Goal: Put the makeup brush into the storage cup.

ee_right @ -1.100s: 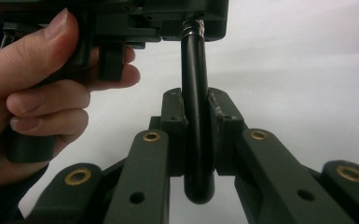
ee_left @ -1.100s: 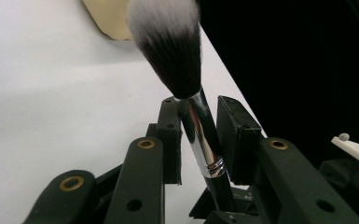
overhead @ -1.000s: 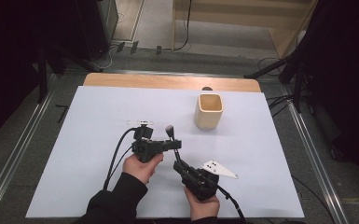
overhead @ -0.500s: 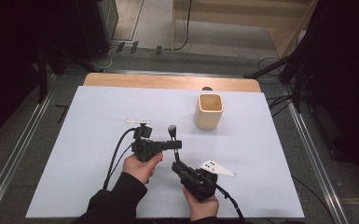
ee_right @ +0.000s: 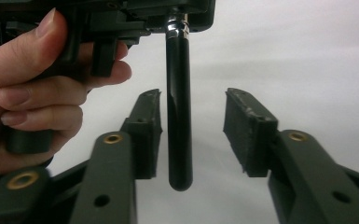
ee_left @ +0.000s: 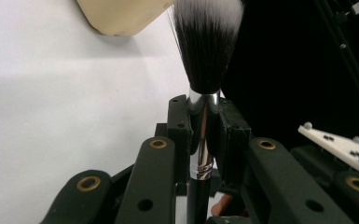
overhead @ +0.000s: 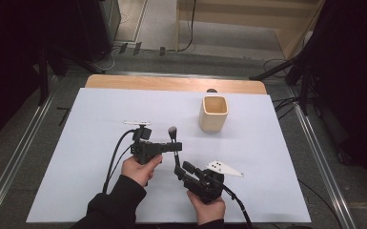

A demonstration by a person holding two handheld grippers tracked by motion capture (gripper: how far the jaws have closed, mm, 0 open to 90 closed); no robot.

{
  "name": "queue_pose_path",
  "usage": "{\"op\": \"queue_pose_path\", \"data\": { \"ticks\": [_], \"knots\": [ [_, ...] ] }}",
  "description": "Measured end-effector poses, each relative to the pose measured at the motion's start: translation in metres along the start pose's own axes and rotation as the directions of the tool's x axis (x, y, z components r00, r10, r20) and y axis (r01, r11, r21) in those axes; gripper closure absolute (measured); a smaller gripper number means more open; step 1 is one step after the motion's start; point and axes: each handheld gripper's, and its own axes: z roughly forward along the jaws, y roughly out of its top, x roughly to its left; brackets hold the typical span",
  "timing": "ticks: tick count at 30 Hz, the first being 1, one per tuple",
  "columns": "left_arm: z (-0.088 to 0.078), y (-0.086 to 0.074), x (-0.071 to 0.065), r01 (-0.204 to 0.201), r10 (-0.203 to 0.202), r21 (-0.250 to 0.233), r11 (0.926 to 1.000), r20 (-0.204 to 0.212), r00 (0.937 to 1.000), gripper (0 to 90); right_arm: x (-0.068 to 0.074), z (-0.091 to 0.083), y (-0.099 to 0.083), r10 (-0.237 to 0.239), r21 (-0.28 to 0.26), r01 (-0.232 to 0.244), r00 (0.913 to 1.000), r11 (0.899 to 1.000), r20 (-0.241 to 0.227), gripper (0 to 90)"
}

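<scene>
Two tongs meet over the near middle of the white-covered desk (overhead: pixel 76 157). The left tongs (ee_left: pixel 204 122) are clamped on a makeup brush (ee_left: pixel 206 56) at its shiny chrome ferrule; its soft tuft is black with white tips, and its glossy black handle, round at the end, hangs between the right tongs (ee_right: pixel 192 122). Those right jaws have just been opening and now stand apart, with the left pad just beside the handle and the right pad clear of it. In the high view the left hand (overhead: pixel 140 168) grips its tool from below with the jaws pointing right, and the brush stands upright with the tuft upward. The right hand (overhead: pixel 206 204) holds its tool near the front edge, jaws aimed far and left. A smooth, rounded-square beige cup (overhead: pixel 213 113) stands farther right, well apart. Bare white surface lies open to the left and far side.
</scene>
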Motion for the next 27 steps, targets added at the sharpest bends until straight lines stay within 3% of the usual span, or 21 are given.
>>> {"op": "queue_pose_path", "data": {
  "ticks": [5, 8, 13, 16, 19, 27],
  "knots": [
    [-0.007, 0.001, -0.001, -0.025, 0.025, 0.014, 0.9996, -0.02, 0.9995, 79.4, -0.003, -0.001, 0.007, -0.018, 0.05, 0.02, 0.9991, 0.999, -0.039, 49.7],
    [-0.01, 0.004, 0.001, -0.029, 0.03, 0.025, 0.9993, -0.02, 0.9994, 79.4, -0.002, -0.001, 0.013, -0.054, 0.075, 0.057, 0.9971, 0.996, -0.054, 45.8],
    [-0.012, 0.006, 0.003, -0.05, 0.051, 0.062, 0.9968, -0.018, 0.9985, 79.3, -0.004, 0.004, 0.021, -0.067, 0.169, 0.083, 0.9925, 0.982, -0.103, 41.4],
    [-0.013, 0.007, 0.002, -0.076, 0.078, 0.083, 0.9936, -0.024, 0.9966, 79.3, -0.005, 0.004, 0.026, -0.083, 0.193, 0.107, 0.9886, 0.975, -0.125, 39.3],
    [-0.014, 0.008, 0.003, -0.089, 0.091, 0.095, 0.9915, -0.017, 0.9957, 79.3, -0.006, 0.004, 0.032, -0.108, 0.21, 0.14, 0.982, 0.968, -0.155, 37.6],
    [-0.015, 0.009, 0.003, -0.137, 0.138, 0.148, 0.9795, 0.002, 0.9905, 79.2, -0.012, 0.007, 0.036, -0.097, 0.261, 0.172, 0.9561, 0.95, -0.277, 32.7]
  ]
}}
